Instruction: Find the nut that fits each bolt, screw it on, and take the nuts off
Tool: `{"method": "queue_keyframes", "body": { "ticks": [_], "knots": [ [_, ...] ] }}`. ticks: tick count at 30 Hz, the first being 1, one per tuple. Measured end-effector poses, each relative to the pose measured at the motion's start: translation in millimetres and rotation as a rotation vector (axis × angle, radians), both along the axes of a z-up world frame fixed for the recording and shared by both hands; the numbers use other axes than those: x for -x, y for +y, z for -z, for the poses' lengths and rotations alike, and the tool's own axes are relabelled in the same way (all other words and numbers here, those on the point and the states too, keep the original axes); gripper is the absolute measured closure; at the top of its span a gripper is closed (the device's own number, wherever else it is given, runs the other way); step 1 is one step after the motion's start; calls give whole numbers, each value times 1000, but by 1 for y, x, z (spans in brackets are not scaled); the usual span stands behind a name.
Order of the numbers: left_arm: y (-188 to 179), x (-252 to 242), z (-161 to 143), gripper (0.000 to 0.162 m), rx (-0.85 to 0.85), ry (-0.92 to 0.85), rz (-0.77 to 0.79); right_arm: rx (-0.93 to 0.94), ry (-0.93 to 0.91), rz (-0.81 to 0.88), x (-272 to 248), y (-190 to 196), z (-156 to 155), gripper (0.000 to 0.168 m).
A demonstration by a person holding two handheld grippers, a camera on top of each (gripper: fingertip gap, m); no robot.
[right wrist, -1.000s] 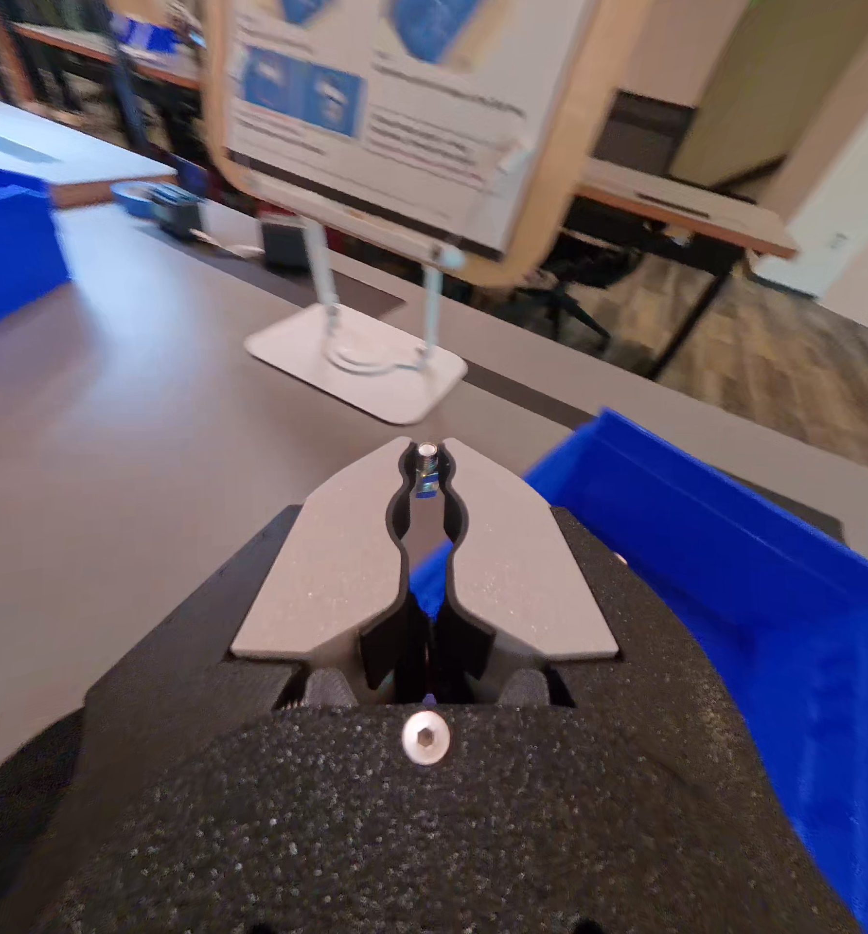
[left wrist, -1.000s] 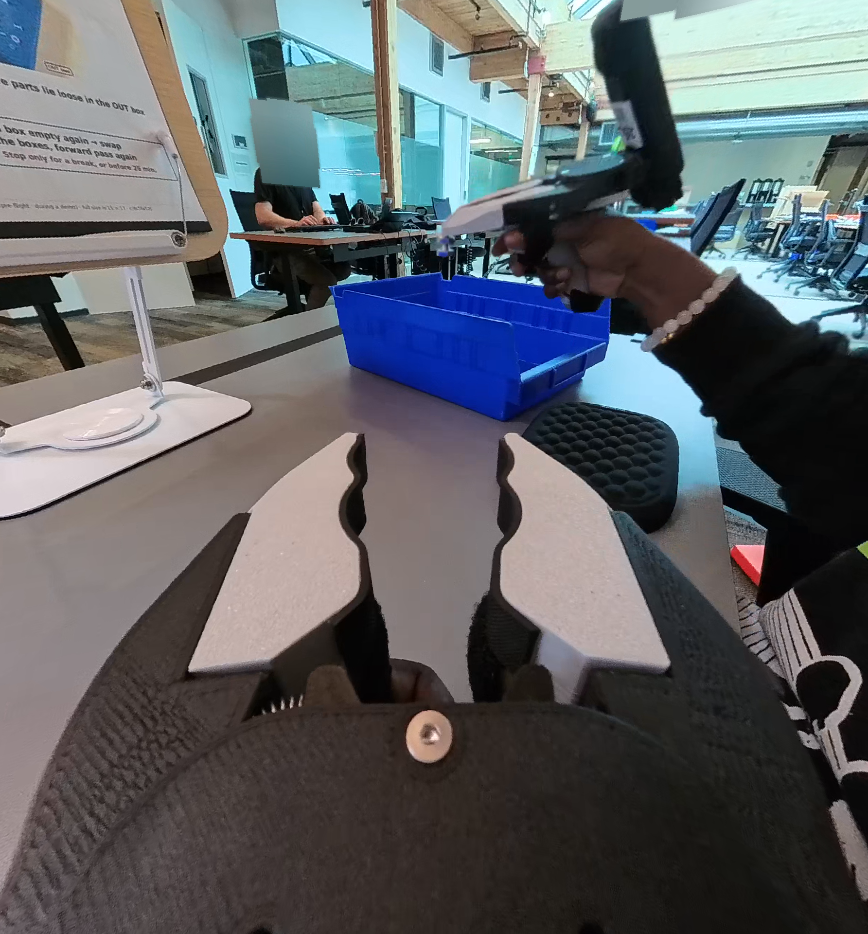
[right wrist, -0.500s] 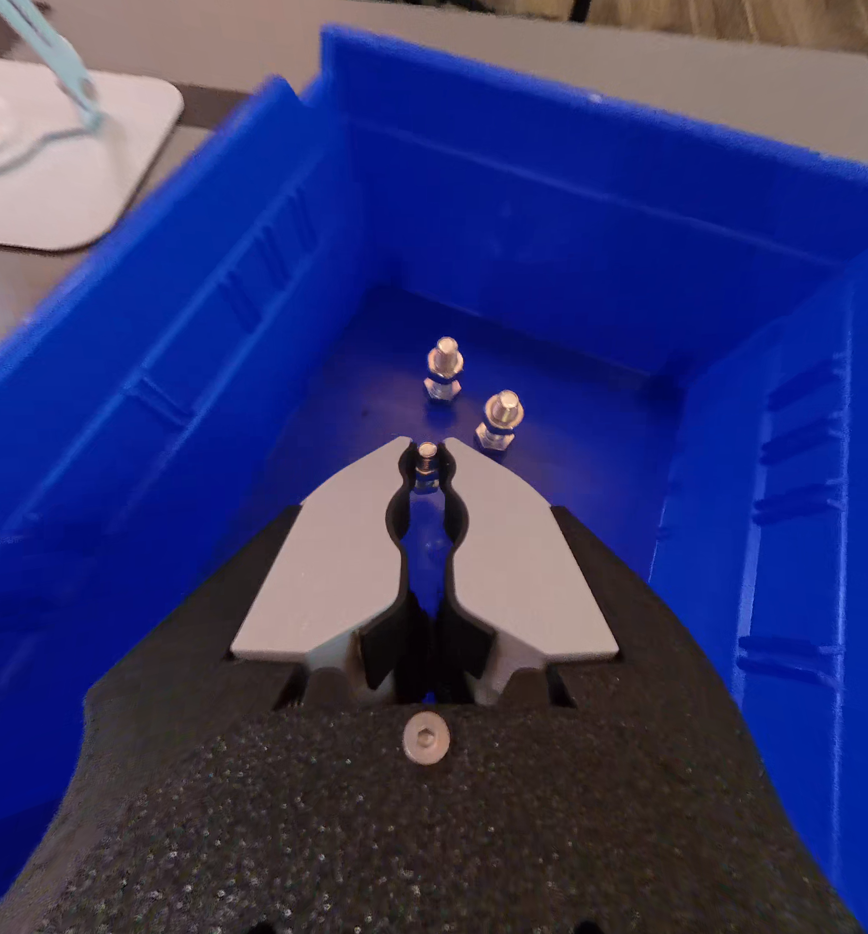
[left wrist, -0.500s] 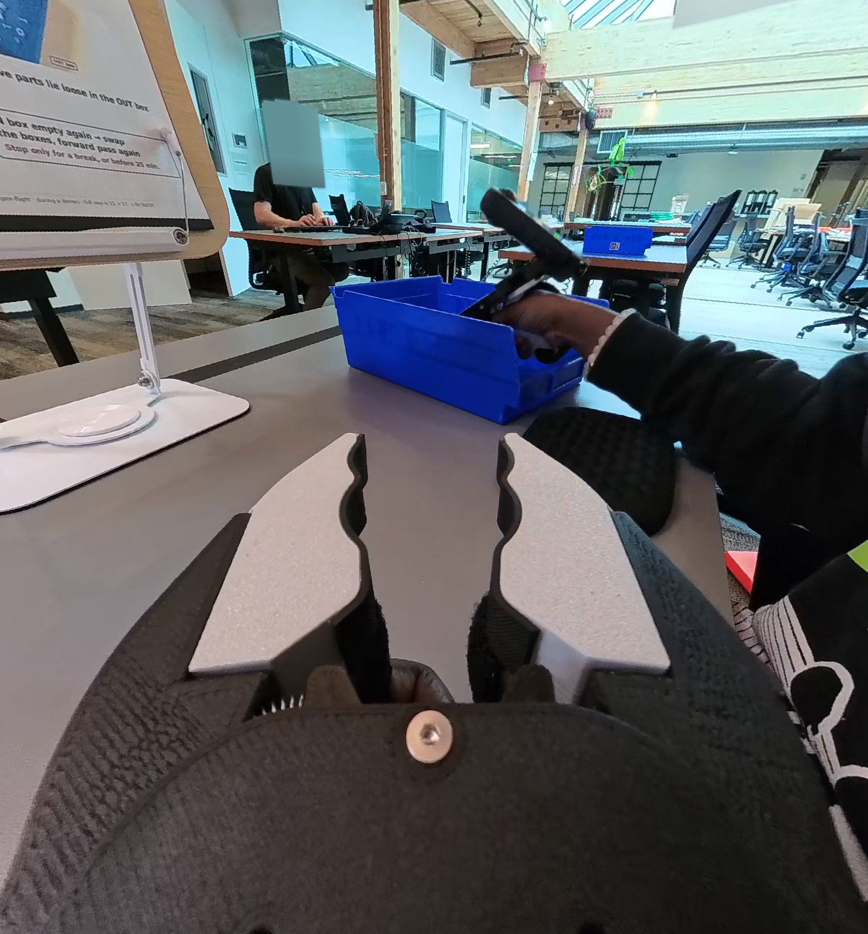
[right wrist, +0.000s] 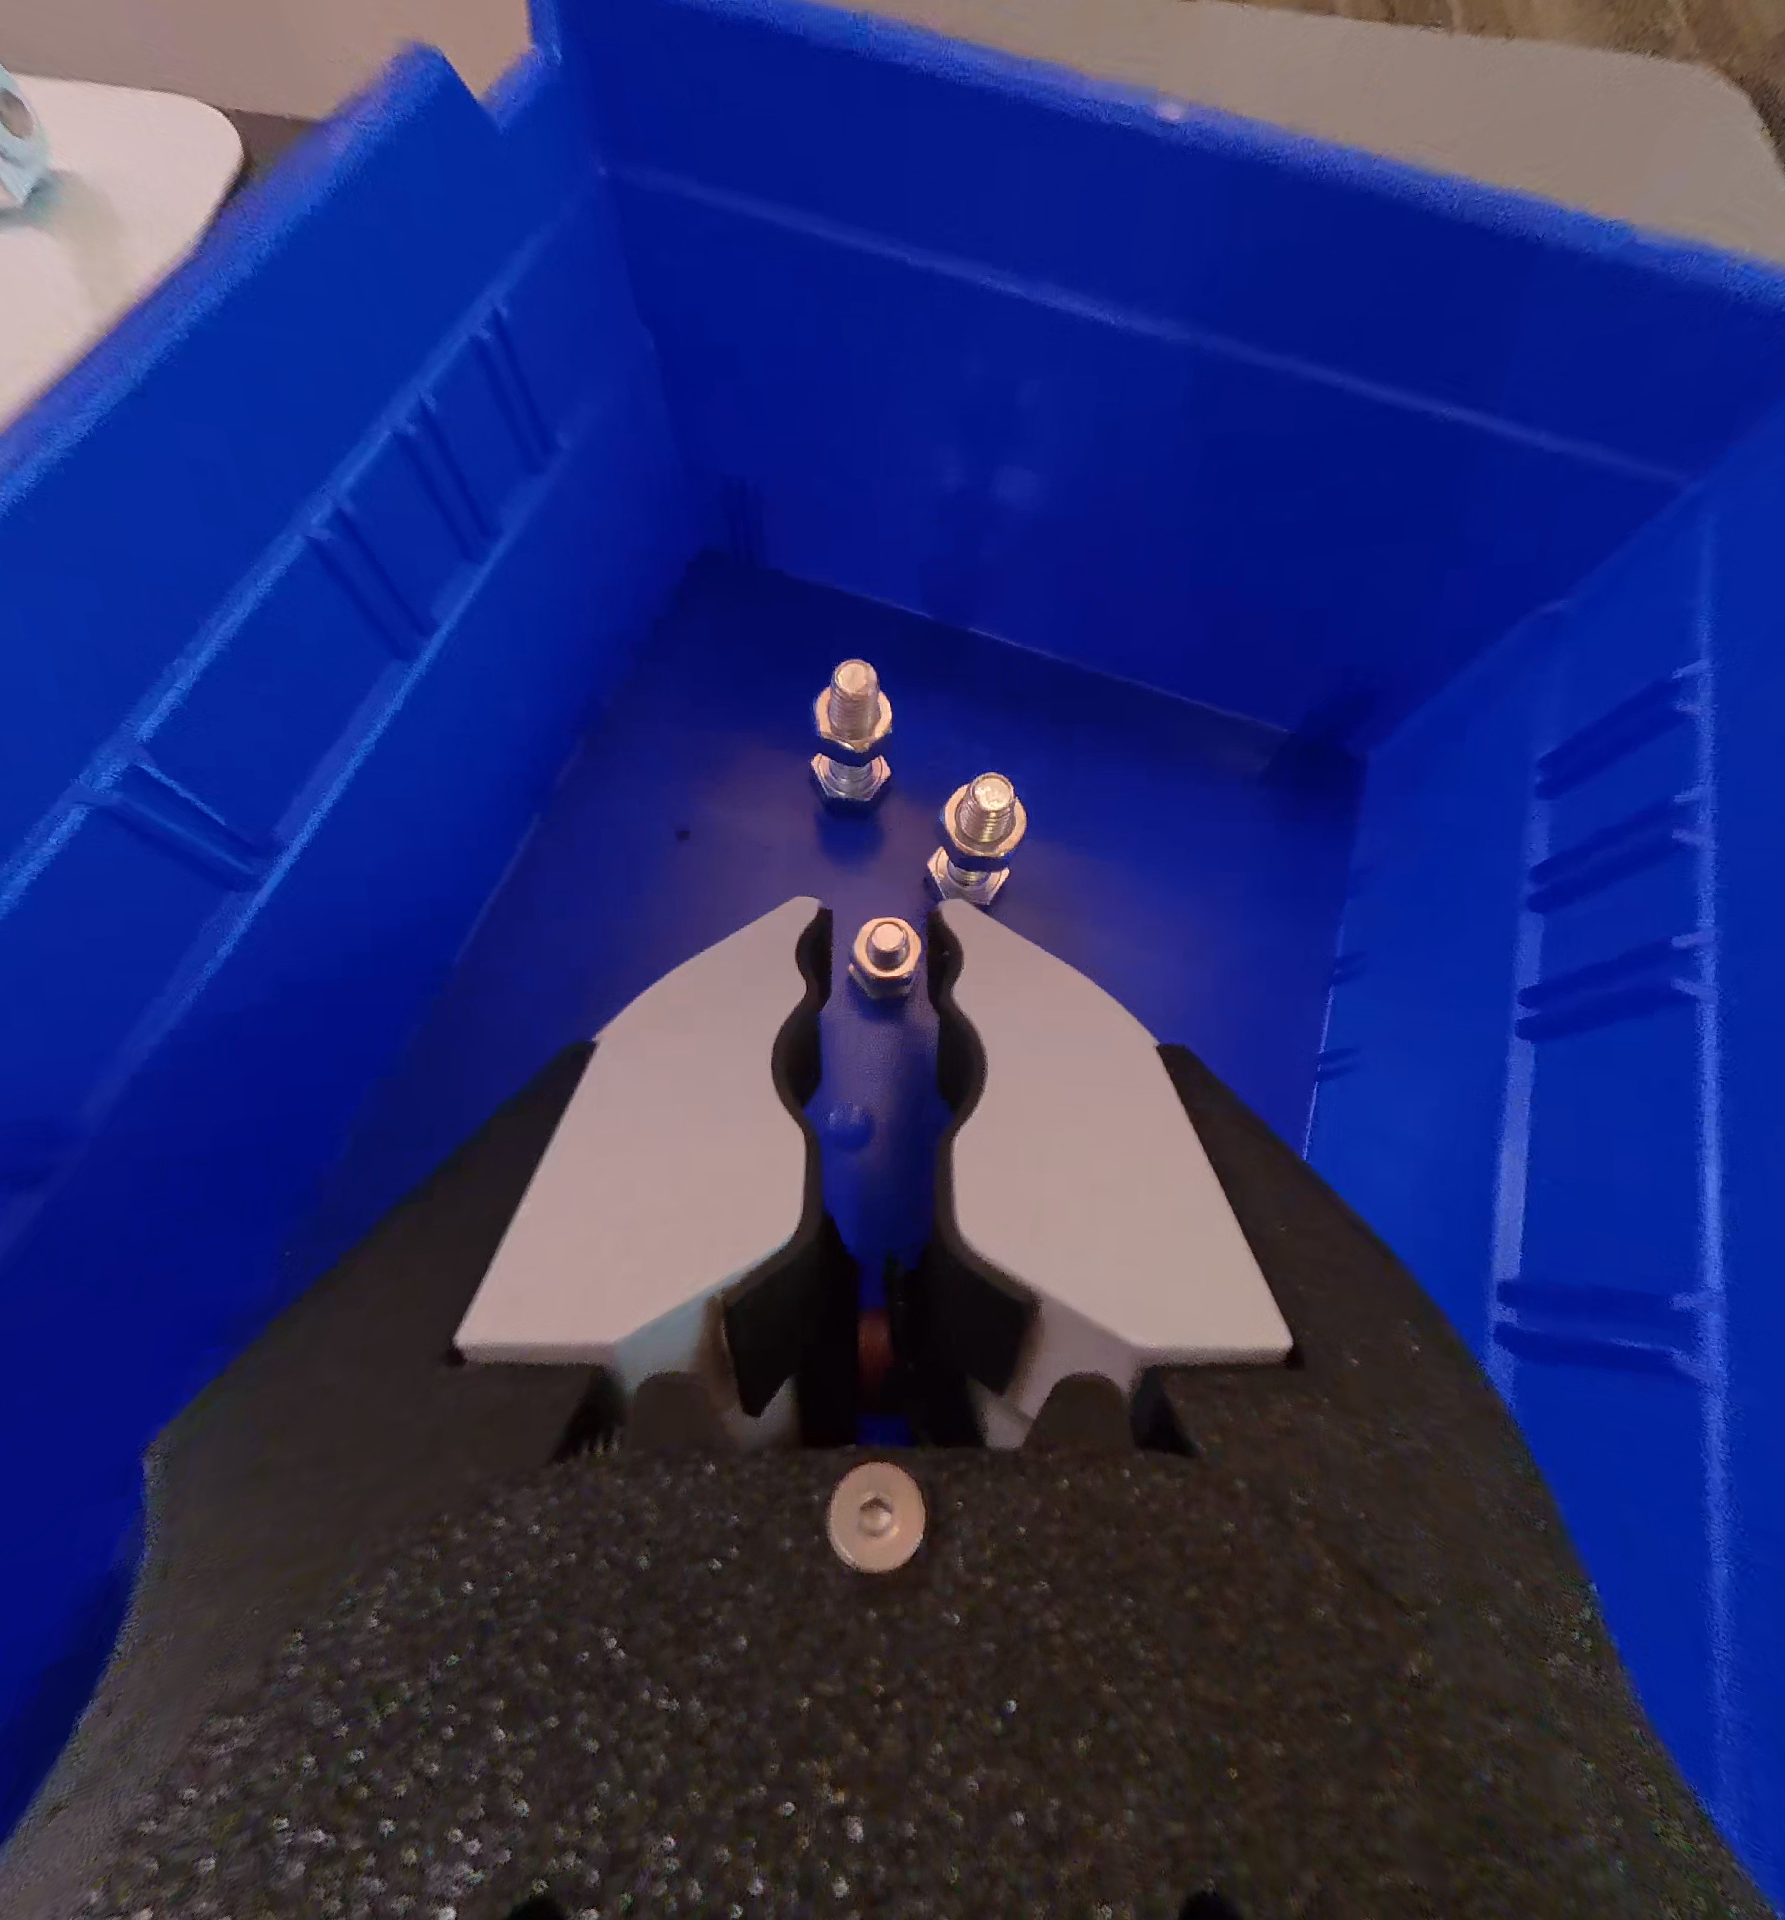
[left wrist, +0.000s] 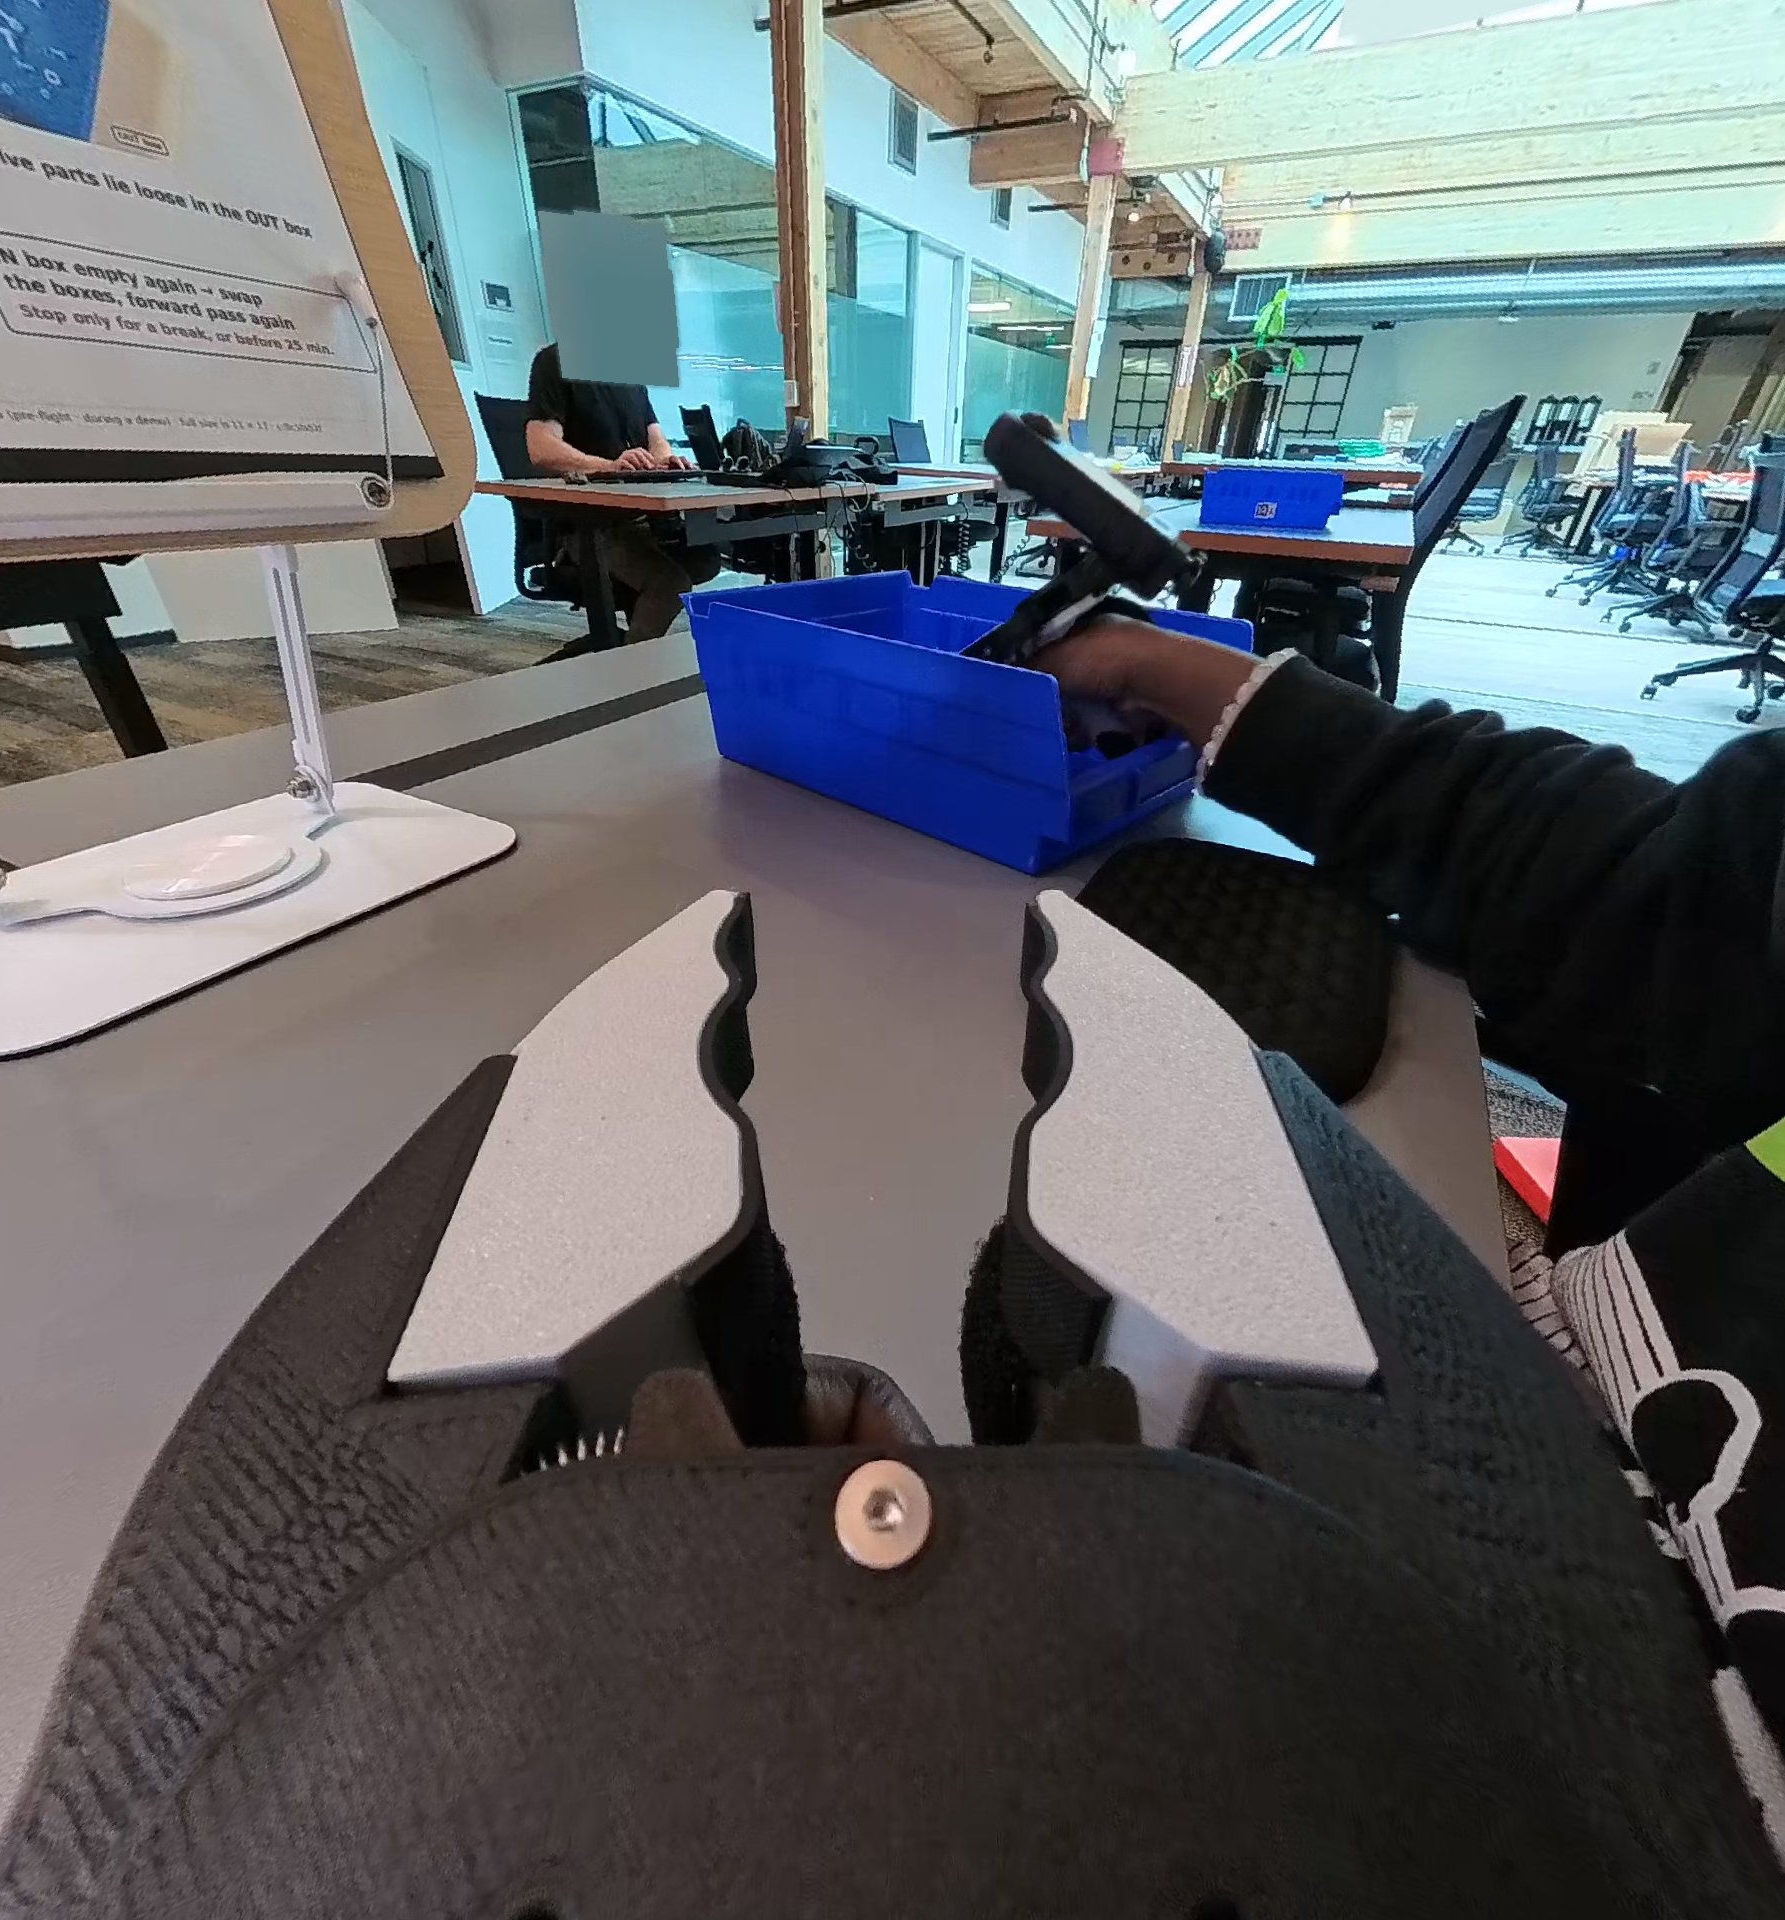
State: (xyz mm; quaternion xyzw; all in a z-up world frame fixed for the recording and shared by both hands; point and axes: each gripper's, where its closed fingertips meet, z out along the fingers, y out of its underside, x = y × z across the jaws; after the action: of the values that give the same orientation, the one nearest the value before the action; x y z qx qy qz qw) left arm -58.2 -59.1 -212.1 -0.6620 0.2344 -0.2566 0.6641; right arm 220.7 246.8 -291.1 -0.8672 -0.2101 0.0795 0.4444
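Grey table [left wrist: 192, 1195] (open-plan office behind) bears a blue bin [left wrist: 867, 727].

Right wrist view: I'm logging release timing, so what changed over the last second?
The right gripper carried the small bolt with its nut down into the blue bin and opened; the bolt now stands free between its fingers, beside two other nutted bolts. The left gripper stayed open over the table.

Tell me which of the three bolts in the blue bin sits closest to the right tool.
The smallest bolt, standing between the right tool's open tips. The other two bolts stand farther back in the blue bin.
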Motion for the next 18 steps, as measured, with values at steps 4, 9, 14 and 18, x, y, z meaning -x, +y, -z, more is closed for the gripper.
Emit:
{"method": "queue_keyframes", "body": {
  "ticks": [4,9,14,18],
  "knots": [
    [0,0,0,112,1,-1,-2,-151,107,-60,23,-23,-46,139],
    [0,0,0,113,2,1,-6,-427,301,-248,76,-102,-120,119],
    [0,1,-2,113,-4,0,-18,-528,410,-453,123,-185,-133,120],
    [0,11,-7,113,9,19,-67,-487,380,-567,145,-214,-101,121]
  ]
}}
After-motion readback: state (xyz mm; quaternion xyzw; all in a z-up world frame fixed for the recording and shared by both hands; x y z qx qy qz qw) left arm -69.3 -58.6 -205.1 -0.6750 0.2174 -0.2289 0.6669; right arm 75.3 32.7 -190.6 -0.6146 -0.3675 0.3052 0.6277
